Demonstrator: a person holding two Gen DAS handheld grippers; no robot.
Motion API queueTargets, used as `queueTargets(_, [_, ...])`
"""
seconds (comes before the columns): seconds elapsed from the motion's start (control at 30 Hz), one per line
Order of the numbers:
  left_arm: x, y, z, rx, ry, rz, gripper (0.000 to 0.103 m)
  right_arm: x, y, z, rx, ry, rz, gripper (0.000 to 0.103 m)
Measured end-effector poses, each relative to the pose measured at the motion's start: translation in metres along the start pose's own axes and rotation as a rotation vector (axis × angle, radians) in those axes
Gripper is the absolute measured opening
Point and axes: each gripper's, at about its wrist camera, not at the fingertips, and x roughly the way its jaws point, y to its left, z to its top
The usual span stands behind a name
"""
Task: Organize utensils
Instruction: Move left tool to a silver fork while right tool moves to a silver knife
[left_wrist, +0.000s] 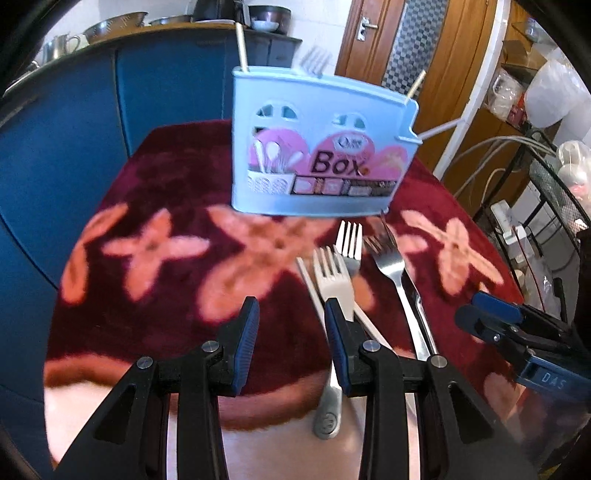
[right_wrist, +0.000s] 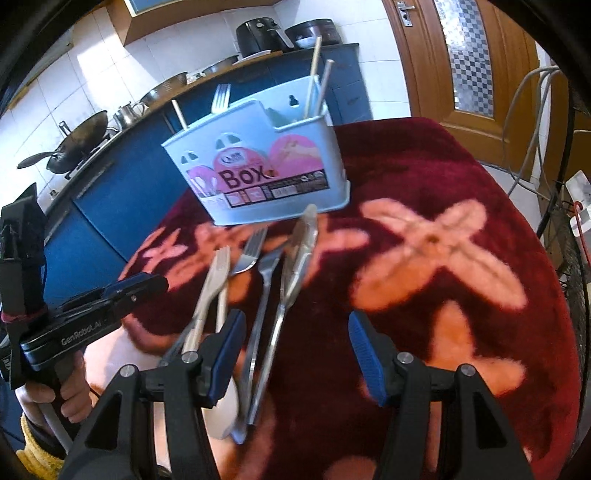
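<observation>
A pale blue utensil box (left_wrist: 314, 147) marked "Box" stands on the dark red flowered cloth (left_wrist: 147, 206); it also shows in the right wrist view (right_wrist: 258, 166). It holds chopsticks (right_wrist: 314, 77) and a fork (right_wrist: 219, 98). Loose cutlery lies in front of it: a white plastic fork (left_wrist: 334, 282), two steel forks (left_wrist: 388, 254), a knife (right_wrist: 295, 258) and a chopstick (left_wrist: 314, 291). My left gripper (left_wrist: 291, 310) is open, its right finger beside the white fork. My right gripper (right_wrist: 295, 325) is open just over the knife and fork handles.
Blue kitchen cabinets (left_wrist: 74, 147) with pots and a wok (right_wrist: 74, 144) stand behind the table. A wooden door (right_wrist: 461, 55) is at the back right. Cables and a wire rack (left_wrist: 546, 192) are to the right. The right gripper shows in the left wrist view (left_wrist: 491, 317).
</observation>
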Motion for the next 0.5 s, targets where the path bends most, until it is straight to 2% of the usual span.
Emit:
queueTargets(0.3, [0.020, -0.026, 0.002, 0.060, 0.034, -0.003, 0.037, 0.009, -0.018, -0.004, 0.031, 0.016, -0.008, 0.061])
queueTargets(0.5, [0.038, -0.026, 0.005, 0.040, 0.060, -0.009, 0.037, 0.008, -0.023, -0.006, 0.044, 0.014, 0.003, 0.061])
